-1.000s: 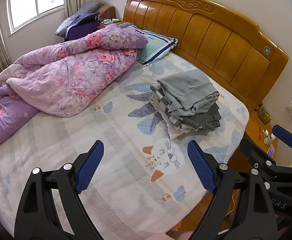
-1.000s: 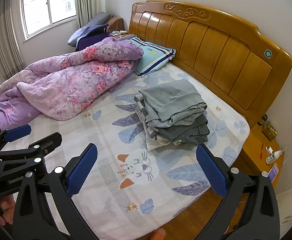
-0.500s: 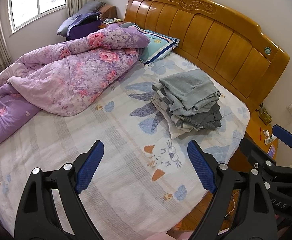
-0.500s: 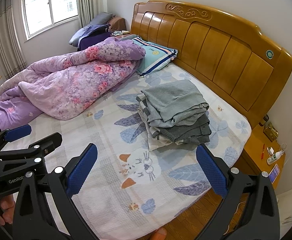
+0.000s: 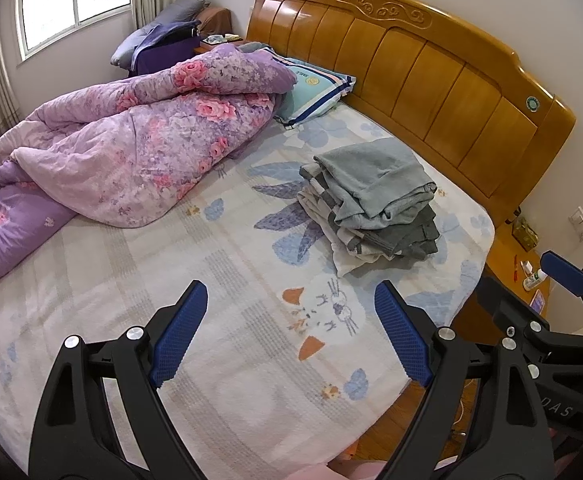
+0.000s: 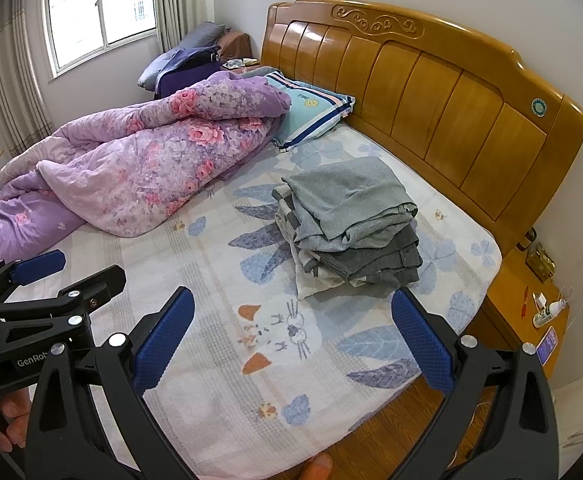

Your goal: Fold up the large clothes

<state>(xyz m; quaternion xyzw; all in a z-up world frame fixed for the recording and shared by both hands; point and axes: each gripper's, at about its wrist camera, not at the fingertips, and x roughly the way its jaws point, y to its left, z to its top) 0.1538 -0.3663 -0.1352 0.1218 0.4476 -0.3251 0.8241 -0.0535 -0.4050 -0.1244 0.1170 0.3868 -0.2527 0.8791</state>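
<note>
Both claws hang over the near edge of the bed with nothing in them — the left gripper (image 5: 291,332) has its blue-padded jaws spread wide above the pale printed bedsheet (image 5: 227,264), and the right gripper (image 6: 291,336) stands just as wide and empty. The stack of folded grey and striped knit clothes (image 6: 347,224) sits on the sheet near the carved wooden headboard (image 6: 431,92), well apart from either claw. The crumpled purple floral quilt (image 5: 131,148) is heaped on the far side, its end against the blue striped pillow (image 5: 315,88). The clothes look soft, limp and light; I'd guess a pinched layer will sag and drag the ones beneath. A hem or corner of the top grey piece seems the sensible place to pinch — one claw at each end
</note>
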